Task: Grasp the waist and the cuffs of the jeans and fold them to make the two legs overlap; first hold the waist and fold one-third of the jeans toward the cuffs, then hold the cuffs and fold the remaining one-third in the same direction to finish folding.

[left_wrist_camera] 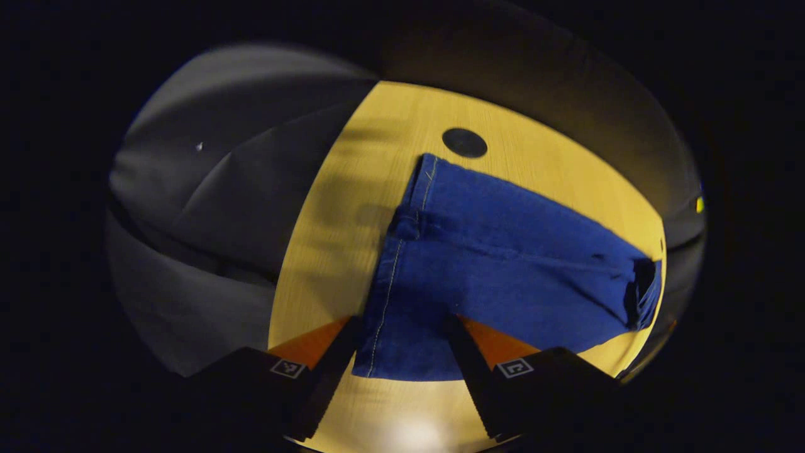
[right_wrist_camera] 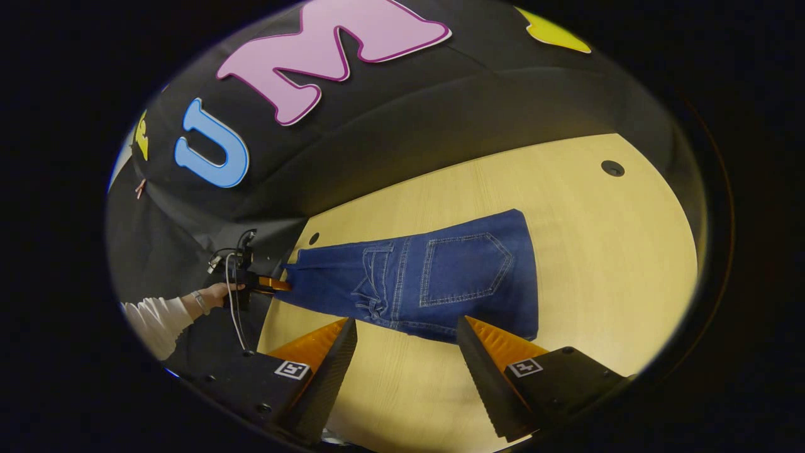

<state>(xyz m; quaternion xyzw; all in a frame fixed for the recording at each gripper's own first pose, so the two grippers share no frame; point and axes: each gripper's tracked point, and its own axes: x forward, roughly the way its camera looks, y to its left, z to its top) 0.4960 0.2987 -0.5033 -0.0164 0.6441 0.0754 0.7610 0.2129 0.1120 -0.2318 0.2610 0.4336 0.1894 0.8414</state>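
The blue jeans [right_wrist_camera: 440,277] lie flat on the yellow wooden table [right_wrist_camera: 597,251], doubled lengthwise with one back pocket [right_wrist_camera: 465,270] facing up. In the right gripper view my right gripper [right_wrist_camera: 405,324] is open, its tips at the near long edge of the jeans below the pocket; the waist edge is to the right. Farther off, the left gripper [right_wrist_camera: 264,282] sits at the cuff end, held by a hand in a white sleeve [right_wrist_camera: 157,321]. In the left gripper view my left gripper [left_wrist_camera: 402,324] is open, with the stitched cuff corner of the jeans [left_wrist_camera: 503,264] lying between its fingers.
A round dark hole [left_wrist_camera: 464,143] in the table lies just beyond the jeans' far corner. Another hole [right_wrist_camera: 612,168] is near the table's far right, and a small one [right_wrist_camera: 313,238] by the cuffs. Black cloth wall borders the table behind. A cable [right_wrist_camera: 233,302] hangs from the left gripper.
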